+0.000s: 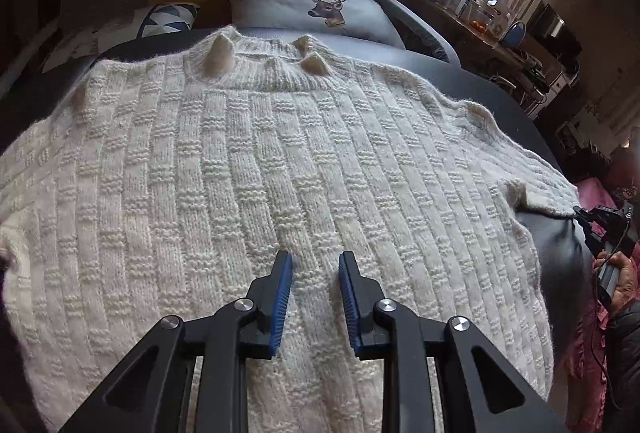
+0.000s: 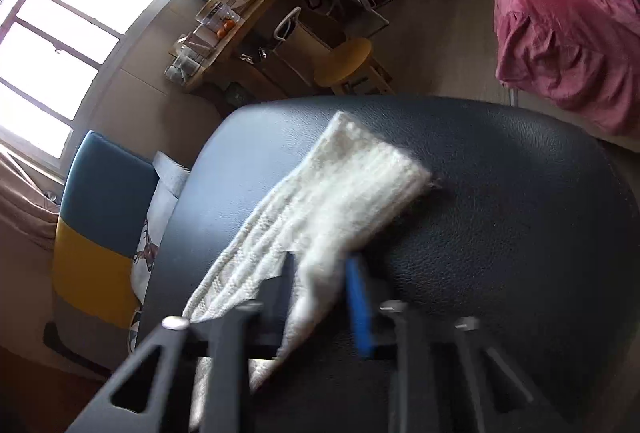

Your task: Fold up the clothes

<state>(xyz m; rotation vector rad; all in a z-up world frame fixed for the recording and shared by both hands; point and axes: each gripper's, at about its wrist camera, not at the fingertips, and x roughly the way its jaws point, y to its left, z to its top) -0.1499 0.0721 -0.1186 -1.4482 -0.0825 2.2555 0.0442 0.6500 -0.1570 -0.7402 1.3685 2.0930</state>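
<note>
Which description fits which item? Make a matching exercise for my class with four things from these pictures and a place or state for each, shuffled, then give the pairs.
1. sweater
2. sleeve
3. left gripper
4. deer pillow

a. open, above the knit
b. spread flat on the dark surface
c. beyond the collar
d. clamped in the right gripper

Pairs: 1-b, 2-d, 3-a, 4-c
</note>
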